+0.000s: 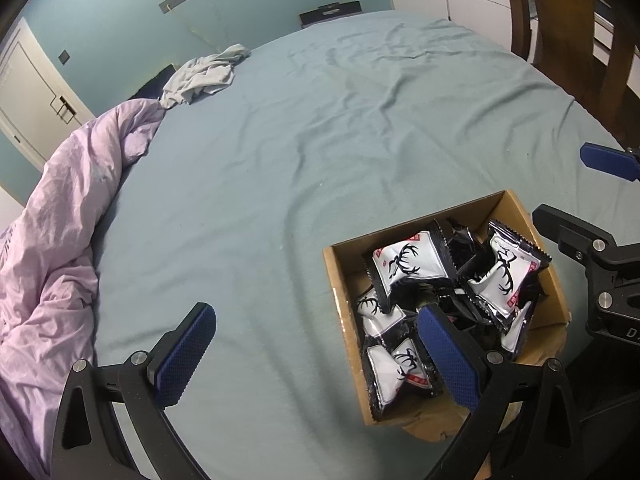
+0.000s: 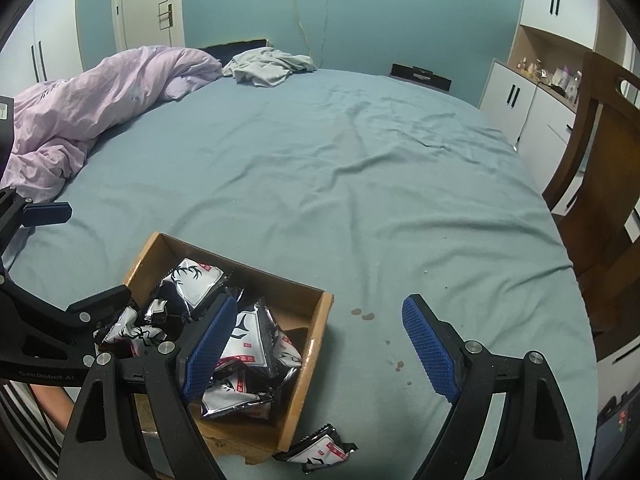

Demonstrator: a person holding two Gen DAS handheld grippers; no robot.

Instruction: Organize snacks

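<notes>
Currently, the collection step appears nearly complete: most snack packets (image 2: 240,344) lie inside the cardboard box (image 2: 316,344) on the bed (image 2: 340,184); one stray packet (image 2: 318,449) lies outside, just beside the box's near corner. Next move: right gripper (image 2: 320,356) lowers onto it. Both the right and left gripper (image 1: 316,354) have fingers (image 2: 430,354) wide apart, holding nothing.
</notes>
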